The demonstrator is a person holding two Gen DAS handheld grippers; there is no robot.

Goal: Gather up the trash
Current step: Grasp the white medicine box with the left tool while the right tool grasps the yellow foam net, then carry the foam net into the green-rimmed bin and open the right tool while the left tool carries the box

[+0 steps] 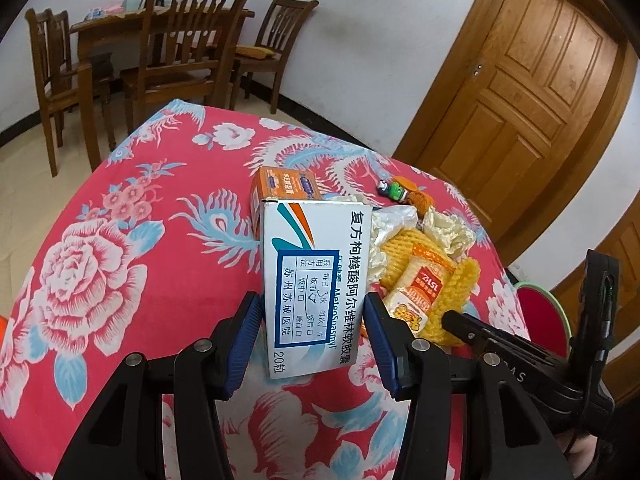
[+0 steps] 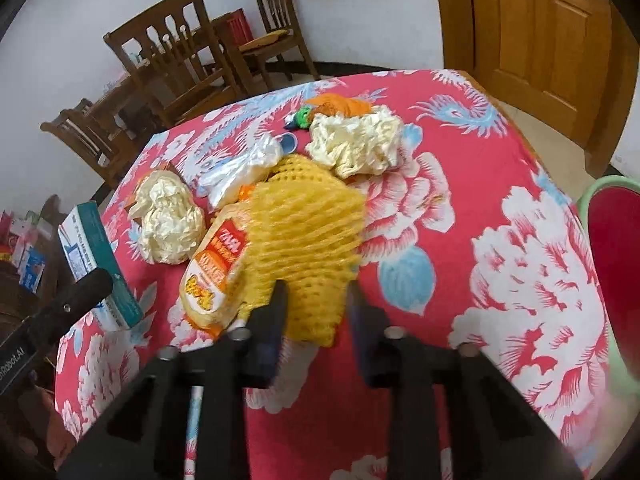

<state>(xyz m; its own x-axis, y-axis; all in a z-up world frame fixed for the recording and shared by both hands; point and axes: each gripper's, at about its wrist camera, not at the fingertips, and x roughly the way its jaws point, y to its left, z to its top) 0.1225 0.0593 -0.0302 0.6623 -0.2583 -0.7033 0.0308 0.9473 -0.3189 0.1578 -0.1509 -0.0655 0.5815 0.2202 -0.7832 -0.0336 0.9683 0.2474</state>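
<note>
In the left wrist view, the left gripper [image 1: 314, 312] holds the white medicine box [image 1: 310, 280] upright between its fingers [image 1: 246, 334], above the table [image 1: 120, 280].

In the right wrist view, the right gripper [image 2: 316, 308] has narrow fingers [image 2: 272, 320] pinching the yellow foam net [image 2: 308, 248]; the box [image 2: 96, 256] stands far left.
</note>
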